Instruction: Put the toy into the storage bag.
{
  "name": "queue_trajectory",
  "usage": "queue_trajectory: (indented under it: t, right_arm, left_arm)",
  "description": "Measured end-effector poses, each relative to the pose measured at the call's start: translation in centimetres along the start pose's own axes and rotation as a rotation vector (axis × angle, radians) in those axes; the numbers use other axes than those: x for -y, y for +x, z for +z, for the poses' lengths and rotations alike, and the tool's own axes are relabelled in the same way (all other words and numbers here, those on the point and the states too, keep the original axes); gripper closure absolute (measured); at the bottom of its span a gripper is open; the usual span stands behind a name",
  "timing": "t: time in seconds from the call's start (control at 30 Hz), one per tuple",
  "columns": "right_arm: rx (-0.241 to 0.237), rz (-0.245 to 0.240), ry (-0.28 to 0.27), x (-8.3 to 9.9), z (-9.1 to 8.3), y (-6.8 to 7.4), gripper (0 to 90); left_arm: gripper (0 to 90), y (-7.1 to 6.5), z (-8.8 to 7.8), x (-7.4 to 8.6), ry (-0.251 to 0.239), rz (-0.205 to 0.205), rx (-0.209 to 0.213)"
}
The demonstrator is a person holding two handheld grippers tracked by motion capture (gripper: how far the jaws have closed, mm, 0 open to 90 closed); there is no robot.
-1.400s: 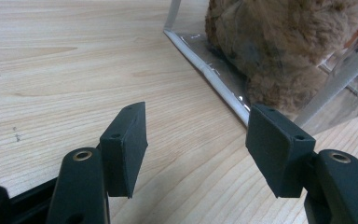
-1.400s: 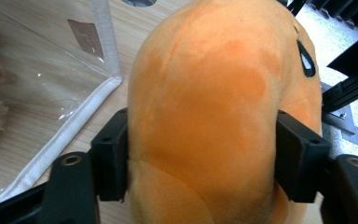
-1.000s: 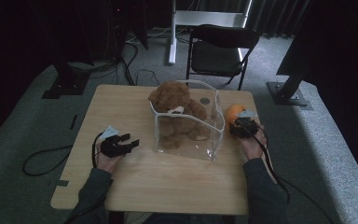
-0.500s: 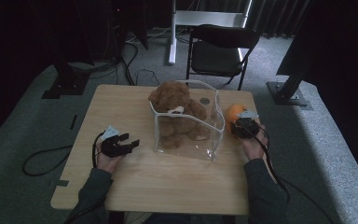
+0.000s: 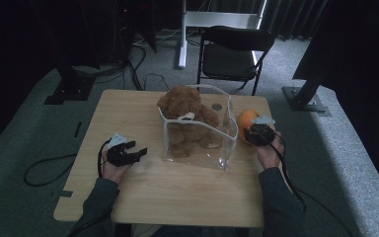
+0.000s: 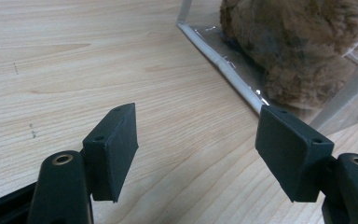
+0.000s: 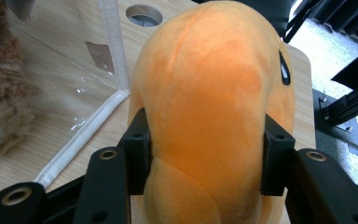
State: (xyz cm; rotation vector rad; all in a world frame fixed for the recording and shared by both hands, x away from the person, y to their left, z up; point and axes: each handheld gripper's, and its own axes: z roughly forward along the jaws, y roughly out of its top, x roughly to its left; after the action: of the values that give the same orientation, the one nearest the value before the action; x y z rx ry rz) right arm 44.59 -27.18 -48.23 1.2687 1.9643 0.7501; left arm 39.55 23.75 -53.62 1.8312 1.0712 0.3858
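1. Since the earlier frames, little has been shifted: both hands are kept in place, while the left gripper [image 5: 137, 152] has just been opened wider and the right gripper [image 5: 258, 134] closed further.
2. Left fingers [image 6: 113, 150] are spread wide over the bare wooden surface [image 5: 128, 113], nothing between them, just beside the clear plastic box [image 5: 225, 148].
3. Right fingers [image 7: 137, 148] are pressed into the sides of an orange plush toy [image 7: 214, 107], held just beside the box.
4. A brown teddy bear [image 5: 185, 106] is seated inside the box.
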Motion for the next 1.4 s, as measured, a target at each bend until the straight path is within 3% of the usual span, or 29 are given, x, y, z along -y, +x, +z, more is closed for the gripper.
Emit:
queue_trajectory:
  t: [0.67,1.4]
  right_arm:
    - [0.006,-0.023,-0.05,-1.8,-1.5,-0.3,49.8]
    - [0.017,-0.063,-0.091,-3.9,-4.0,-1.2,49.7]
  left_arm:
    - [29.4,-0.1,0.4,0.0,0.041,0.014,-0.03]
    - [28.0,-0.2,0.8,0.1,0.075,0.017,-0.033]
